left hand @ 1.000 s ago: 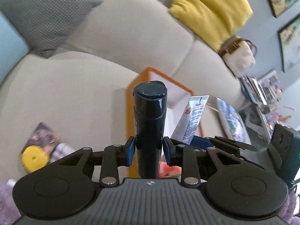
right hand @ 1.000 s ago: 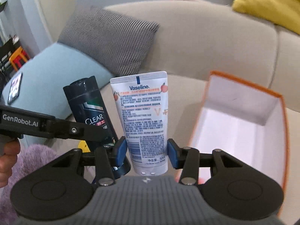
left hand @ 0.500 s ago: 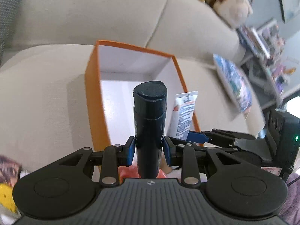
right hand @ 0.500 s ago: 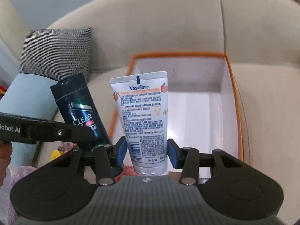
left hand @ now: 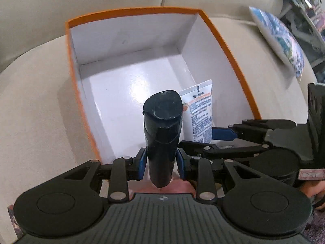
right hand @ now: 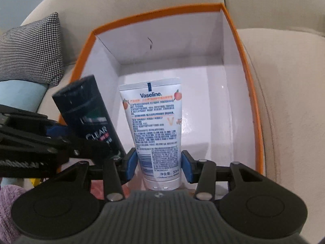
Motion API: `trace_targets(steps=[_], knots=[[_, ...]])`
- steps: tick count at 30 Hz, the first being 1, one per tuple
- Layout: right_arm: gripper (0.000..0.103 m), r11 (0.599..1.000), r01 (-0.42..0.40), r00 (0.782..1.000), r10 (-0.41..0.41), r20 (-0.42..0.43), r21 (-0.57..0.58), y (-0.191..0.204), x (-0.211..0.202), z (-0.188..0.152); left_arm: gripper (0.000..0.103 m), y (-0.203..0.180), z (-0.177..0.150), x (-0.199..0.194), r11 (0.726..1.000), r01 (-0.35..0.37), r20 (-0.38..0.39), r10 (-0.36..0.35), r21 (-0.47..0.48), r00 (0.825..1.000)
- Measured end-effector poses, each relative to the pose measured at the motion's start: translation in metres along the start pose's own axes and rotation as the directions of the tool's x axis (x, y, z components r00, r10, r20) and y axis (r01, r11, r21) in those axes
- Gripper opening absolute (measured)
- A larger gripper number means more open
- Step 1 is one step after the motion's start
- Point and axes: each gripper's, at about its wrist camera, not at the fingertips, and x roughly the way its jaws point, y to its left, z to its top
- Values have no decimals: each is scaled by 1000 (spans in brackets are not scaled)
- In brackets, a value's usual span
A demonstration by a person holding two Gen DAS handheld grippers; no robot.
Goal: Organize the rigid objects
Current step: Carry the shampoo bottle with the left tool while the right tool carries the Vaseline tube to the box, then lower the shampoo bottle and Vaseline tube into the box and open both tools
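Orange-rimmed box [left hand: 223, 38] bare inside | L gripper [left hand: 161, 163] clamps dark bottle [left hand: 162, 134] | R gripper [right hand: 158, 165] clamps tube [right hand: 155, 130] | both over box, nothing placed yet

My left gripper [left hand: 161, 160] hides the foot of the bottle [left hand: 161, 134], and the bottle covers one edge of the tube [left hand: 201, 113]. In the right view its label [right hand: 97, 136] is blurred, and my right gripper [right hand: 158, 165] hides the box's [right hand: 249, 93] near wall. The cushion [right hand: 30, 50] is cut off at the edge. Something pink [left hand: 182, 187] beneath my fingers stays unreadable.
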Motion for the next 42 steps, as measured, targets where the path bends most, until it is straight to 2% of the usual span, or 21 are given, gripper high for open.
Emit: trace_targets(steps=[7,11,16,22,26,33,35,39,42], knots=[[48,1000,2,1000,-2,-25,-6,-1,27,7,35,-12,10,4,989,-26,-73,37,148,997],[48,1000,-12,1000,12,-21,-6,3,22,1,35,-21,7,3,959,-78,-88,106,271,990],[48,999,-34,999,35,-36,27,-3,23,2,35,-34,6,16,915,-124,-146,193,385,970],[48,999,-23,999,25,-46,26,-3,25,5,36,-38,5,20,884,-171,-156,261,435,953],[48,999,-31,998,33,-50,29,-1,32,4,40,-37,0,17,872,-184,-122,265,453,956],[47,1000,-6,997,8,-81,25,-2,44,4,41,-33,-1,8,883,-164,-93,226,439,970],[46,1000,-15,996,17,-84,23,-1,44,4,36,-29,0,3,895,-162,-77,212,416,974],[46,1000,8,995,-8,-98,8,4,46,7,33,-18,1,-21,932,-169,20,172,322,985],[46,1000,-2,994,4,-111,26,8,53,11,33,-11,-2,-46,963,-164,108,144,213,984]])
